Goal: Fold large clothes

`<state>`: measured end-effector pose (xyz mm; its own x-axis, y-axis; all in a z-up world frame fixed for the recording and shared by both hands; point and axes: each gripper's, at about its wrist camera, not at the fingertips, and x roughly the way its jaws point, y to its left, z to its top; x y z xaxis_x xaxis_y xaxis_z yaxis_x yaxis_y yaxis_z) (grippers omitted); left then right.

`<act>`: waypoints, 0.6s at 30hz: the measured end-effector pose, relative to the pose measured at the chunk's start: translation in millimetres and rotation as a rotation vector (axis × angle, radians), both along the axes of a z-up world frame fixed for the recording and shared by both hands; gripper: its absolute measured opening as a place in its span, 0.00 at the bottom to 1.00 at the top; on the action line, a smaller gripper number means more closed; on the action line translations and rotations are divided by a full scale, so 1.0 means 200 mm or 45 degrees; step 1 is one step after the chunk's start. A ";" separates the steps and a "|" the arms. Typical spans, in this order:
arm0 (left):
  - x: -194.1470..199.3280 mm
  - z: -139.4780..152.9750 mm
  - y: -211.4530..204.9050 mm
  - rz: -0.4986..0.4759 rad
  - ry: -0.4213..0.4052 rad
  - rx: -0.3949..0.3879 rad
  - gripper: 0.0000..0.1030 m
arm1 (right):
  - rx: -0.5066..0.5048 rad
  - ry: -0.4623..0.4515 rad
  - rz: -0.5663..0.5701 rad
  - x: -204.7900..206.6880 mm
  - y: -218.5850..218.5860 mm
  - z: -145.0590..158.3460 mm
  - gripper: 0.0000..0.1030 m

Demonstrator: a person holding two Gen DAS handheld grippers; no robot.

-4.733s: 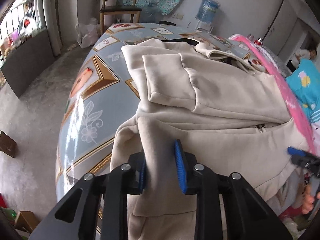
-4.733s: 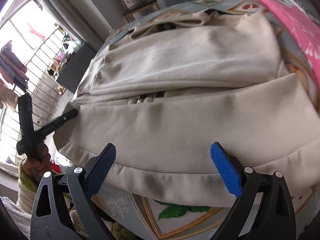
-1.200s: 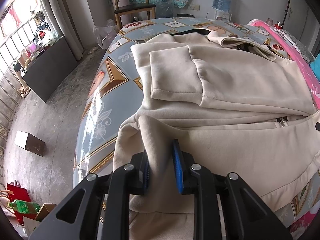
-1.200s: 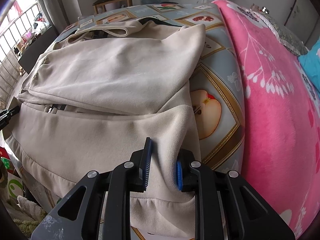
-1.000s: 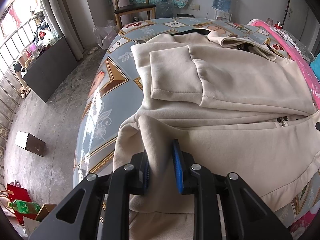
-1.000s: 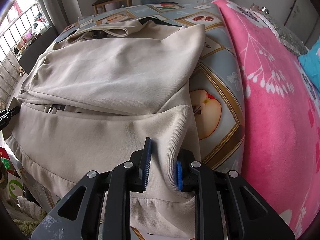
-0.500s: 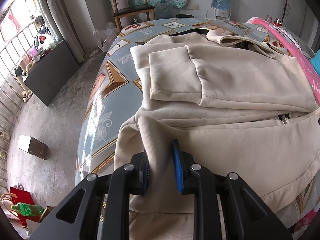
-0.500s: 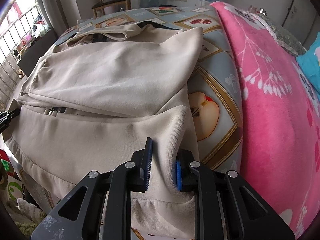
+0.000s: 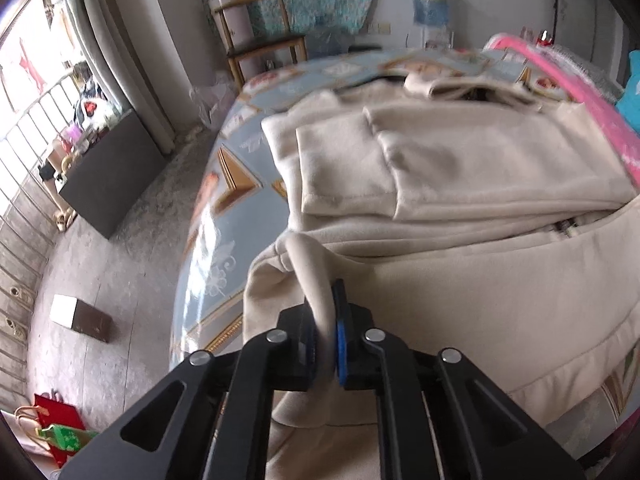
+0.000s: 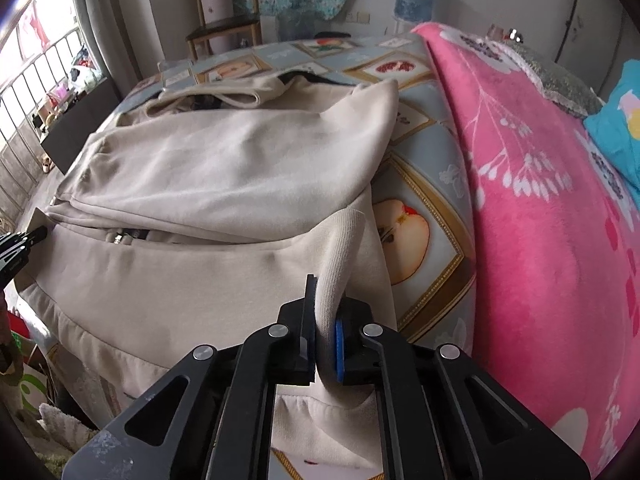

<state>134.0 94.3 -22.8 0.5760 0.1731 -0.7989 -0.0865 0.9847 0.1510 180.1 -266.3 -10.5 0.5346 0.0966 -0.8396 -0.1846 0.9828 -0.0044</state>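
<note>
A large beige hooded jacket (image 9: 460, 184) lies spread on a table covered with a blue patterned cloth (image 9: 224, 208). Its sleeves are folded across the body and a zipper shows near the middle. My left gripper (image 9: 326, 332) is shut on the jacket's bottom left corner, lifted a little off the table. My right gripper (image 10: 324, 336) is shut on the bottom right corner of the jacket (image 10: 224, 168), its ribbed hem rising between the fingers. The tip of the left gripper shows at the left edge of the right wrist view.
A pink floral blanket (image 10: 552, 216) lies along the table's right side, with a turquoise pillow (image 10: 616, 128) beyond. A wooden chair (image 9: 256, 40) and a water bottle (image 9: 430, 0) stand at the far wall. A small box (image 9: 80, 318) sits on the concrete floor at left.
Both grippers have lifted and moved forward with the hem corners pinched. The hem now stands up off the table. Earlier, the right gripper was open in front of the hem.
</note>
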 end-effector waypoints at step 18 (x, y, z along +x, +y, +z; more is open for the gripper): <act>-0.44 0.51 0.02 -0.117 -0.480 -0.147 0.05 | 0.182 -0.275 -0.065 -0.25 -0.07 0.44 0.05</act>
<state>46.0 99.1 79.8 0.8411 0.0289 -0.5400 -0.0255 0.9996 0.0138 130.1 -280.5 77.1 0.7074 0.1741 -0.6851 -0.1446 0.9843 0.1008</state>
